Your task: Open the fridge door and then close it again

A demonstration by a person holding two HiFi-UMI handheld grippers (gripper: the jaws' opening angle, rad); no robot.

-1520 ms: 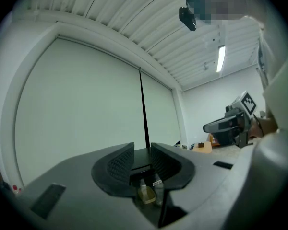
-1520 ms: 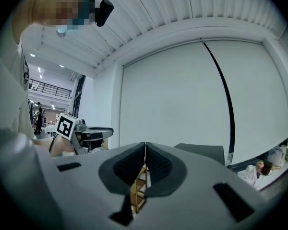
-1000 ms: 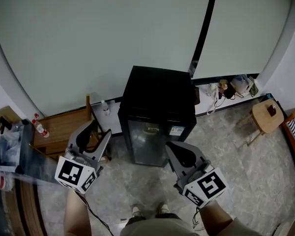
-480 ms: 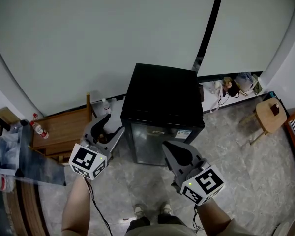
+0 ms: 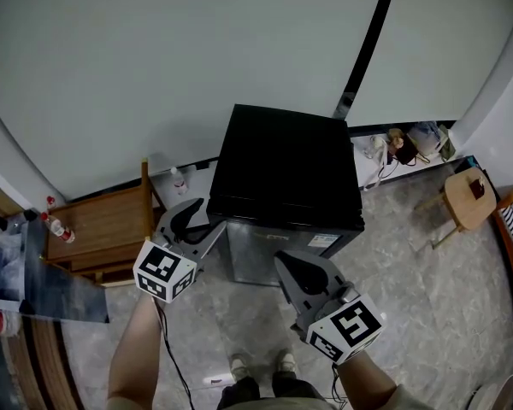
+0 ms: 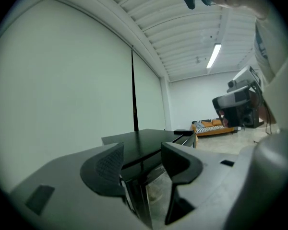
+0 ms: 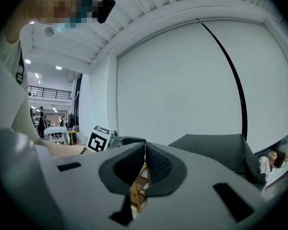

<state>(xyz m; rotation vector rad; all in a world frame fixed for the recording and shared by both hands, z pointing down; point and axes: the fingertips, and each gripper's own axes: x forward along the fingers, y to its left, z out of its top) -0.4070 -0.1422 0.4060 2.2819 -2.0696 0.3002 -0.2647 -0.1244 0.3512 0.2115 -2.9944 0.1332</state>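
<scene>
Tool on the right (image 5: 284, 263) hanging nearest, pads pressing together on nothing, likely being kept spare. Farther on, tool on the left (image 5: 200, 222) reaching level toward the black fridge (image 5: 286, 165), jaws having just been opening and standing spread, the front left corner showing between them untouched, probably lining up on the glass door (image 5: 261, 250). Beyond, fridge standing against the wall, door not yet opened.

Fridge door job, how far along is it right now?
Nothing is done yet: the fridge door looks closed. In hand: the left gripper is by the door's upper corner, its fingers having just been opening, gripping nothing. The right gripper hangs shut and empty in front. Left: opening the door, then closing it.
</scene>
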